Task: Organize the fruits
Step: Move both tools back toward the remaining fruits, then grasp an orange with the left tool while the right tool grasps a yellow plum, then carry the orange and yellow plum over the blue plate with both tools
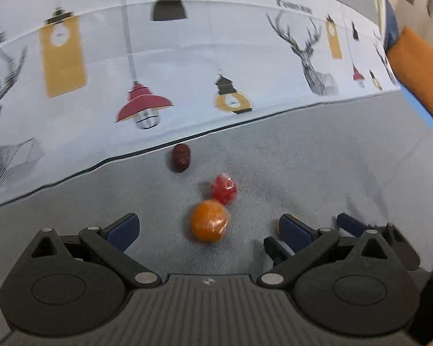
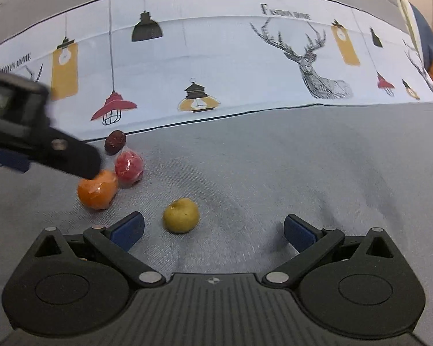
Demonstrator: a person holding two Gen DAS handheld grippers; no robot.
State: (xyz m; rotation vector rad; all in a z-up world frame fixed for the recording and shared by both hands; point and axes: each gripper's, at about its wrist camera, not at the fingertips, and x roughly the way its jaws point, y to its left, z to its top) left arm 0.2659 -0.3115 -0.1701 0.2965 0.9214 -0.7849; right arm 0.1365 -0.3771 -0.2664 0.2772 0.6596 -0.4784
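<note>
Both tools hovered low over the grey cloth (image 2: 274, 173). The left gripper (image 1: 209, 227) stood spread wide and empty, the orange fruit (image 1: 209, 220) lying between its pads; the right gripper (image 2: 213, 227) likewise gaped, holding nothing, with the yellow-green fruit (image 2: 181, 215) near its left pad. Beyond lay the red wrapped fruit (image 1: 223, 189), touching the orange one, and the dark date-like fruit (image 1: 181, 157) by the printed cloth (image 1: 187, 57). Likely hazards: round fruit rolling from an off-centre squeeze, slippery wrapping, a nudged red neighbour, or the two tools colliding.
</note>
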